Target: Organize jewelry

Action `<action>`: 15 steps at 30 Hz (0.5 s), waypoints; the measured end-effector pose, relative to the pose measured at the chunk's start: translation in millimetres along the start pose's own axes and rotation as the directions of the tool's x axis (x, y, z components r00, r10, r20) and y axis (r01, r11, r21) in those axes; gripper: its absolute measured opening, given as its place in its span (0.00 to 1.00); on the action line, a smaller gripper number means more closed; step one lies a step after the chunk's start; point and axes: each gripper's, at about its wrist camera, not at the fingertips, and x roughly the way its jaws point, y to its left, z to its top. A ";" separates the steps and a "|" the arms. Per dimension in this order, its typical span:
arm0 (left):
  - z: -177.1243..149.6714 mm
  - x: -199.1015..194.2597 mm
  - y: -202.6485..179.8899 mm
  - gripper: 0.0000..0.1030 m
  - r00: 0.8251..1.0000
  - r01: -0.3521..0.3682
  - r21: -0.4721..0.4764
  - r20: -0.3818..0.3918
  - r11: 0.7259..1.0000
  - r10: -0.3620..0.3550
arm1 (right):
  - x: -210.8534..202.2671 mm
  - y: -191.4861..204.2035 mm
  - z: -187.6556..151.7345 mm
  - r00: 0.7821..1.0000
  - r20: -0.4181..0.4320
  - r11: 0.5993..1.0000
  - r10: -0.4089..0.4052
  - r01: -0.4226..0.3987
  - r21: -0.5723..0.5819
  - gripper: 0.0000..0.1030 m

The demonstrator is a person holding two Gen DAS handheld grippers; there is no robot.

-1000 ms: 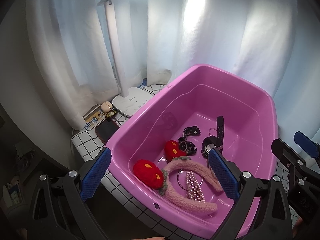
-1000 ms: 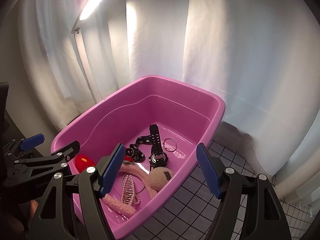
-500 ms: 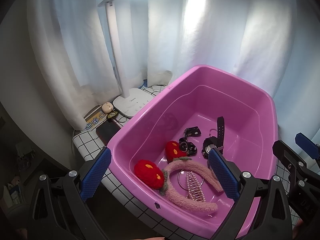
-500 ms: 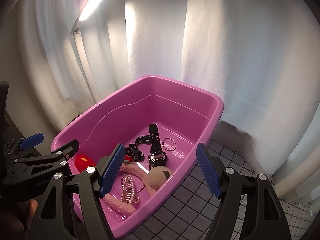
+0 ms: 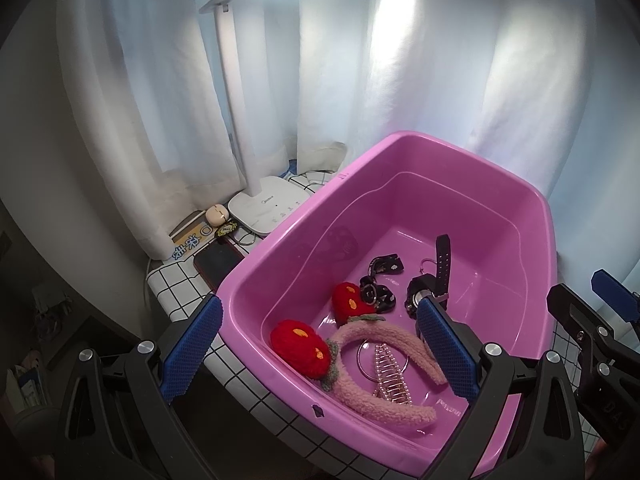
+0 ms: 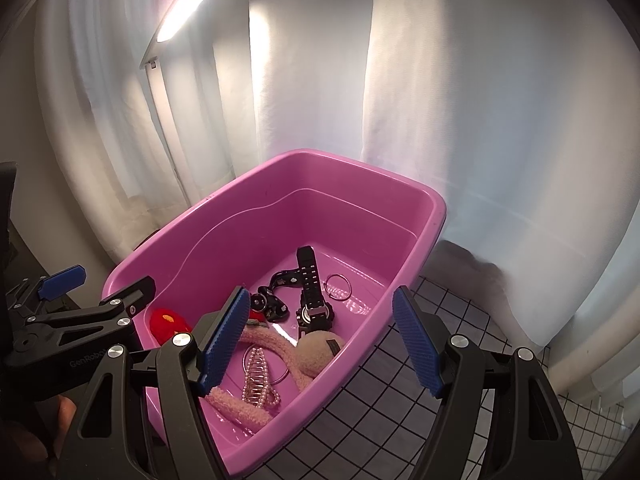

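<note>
Jewelry's all in the pink tub (image 5: 448, 168). Left view: left gripper (image 5: 316, 344) wide open, empty, fuzzy headband (image 5: 384, 368) between its jaws. Right view: right gripper (image 6: 320, 340) wide open, empty, watch (image 6: 314, 300) ahead; a grab could snag tangled neighbours.

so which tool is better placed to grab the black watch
Probably the left tool: it sits open over the pink tub with the black watch by its fingertip. The right tool mostly overhangs the rim.

Tiled counter (image 5: 180, 280) – pink tub (image 5: 460, 168), lamp base (image 5: 268, 204), phone (image 5: 218, 262), earbud case (image 5: 217, 215).
</note>
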 end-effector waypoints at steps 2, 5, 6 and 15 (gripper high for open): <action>-0.2 -0.3 0.6 0.93 1.000 -0.001 -0.001 0.000 1.000 0.001 | 0.3 0.3 0.0 1.000 0.000 1.000 0.000 0.000 0.002 0.69; 0.2 -1.3 2.0 0.93 1.000 -0.008 -0.003 0.006 1.000 0.008 | 0.3 0.2 -0.1 1.000 -0.001 1.000 0.000 0.000 0.002 0.69; 0.4 -2.0 2.4 0.93 1.000 -0.010 -0.003 0.012 1.000 0.010 | 0.0 0.2 -0.2 1.000 -0.001 1.000 -0.001 0.001 0.002 0.69; 1.1 -4.6 0.9 0.93 1.000 0.000 -0.012 0.010 1.000 0.001 | 0.0 -0.4 -0.5 1.000 0.000 1.000 0.003 -0.003 -0.001 0.69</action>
